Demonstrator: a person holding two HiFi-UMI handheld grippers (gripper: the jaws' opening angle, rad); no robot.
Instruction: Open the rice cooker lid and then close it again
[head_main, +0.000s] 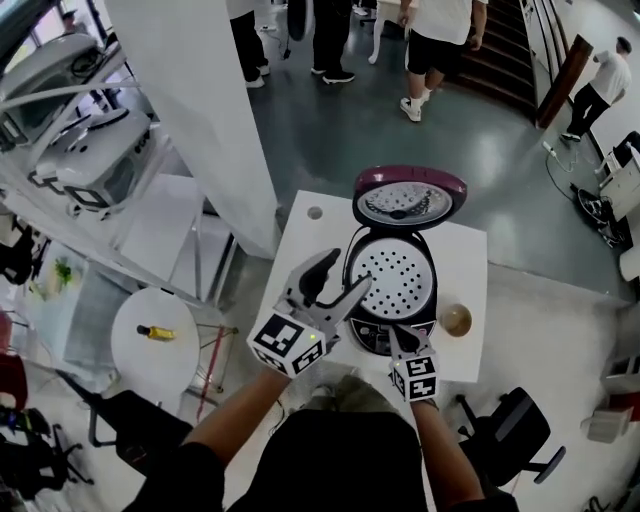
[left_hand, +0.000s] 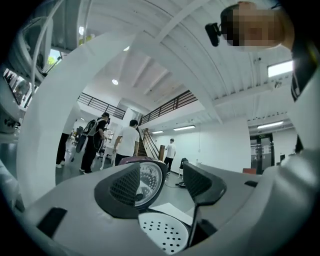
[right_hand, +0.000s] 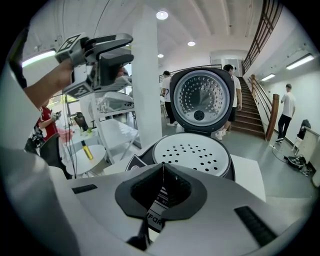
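Note:
The rice cooker (head_main: 392, 318) stands on a white table (head_main: 302, 240) with its maroon lid (head_main: 408, 200) upright and open. A white perforated inner tray (head_main: 394, 273) covers the pot. My left gripper (head_main: 348, 270) is open, held in the air left of the cooker and touching nothing. Its own view looks level at the lid's inside (left_hand: 148, 181) between its open jaws, with the tray (left_hand: 162, 230) below. My right gripper (head_main: 400, 338) is shut at the cooker's front edge. In the right gripper view, the closed jaws (right_hand: 162, 167) point at the tray (right_hand: 192, 152) and lid (right_hand: 201, 100).
A small round tan dish (head_main: 455, 320) lies on the table right of the cooker. A white pillar (head_main: 200, 110) rises left of the table. A round side table (head_main: 150, 345) carries a yellow bottle (head_main: 155, 332). A dark chair (head_main: 510, 430) is at near right. People stand far behind.

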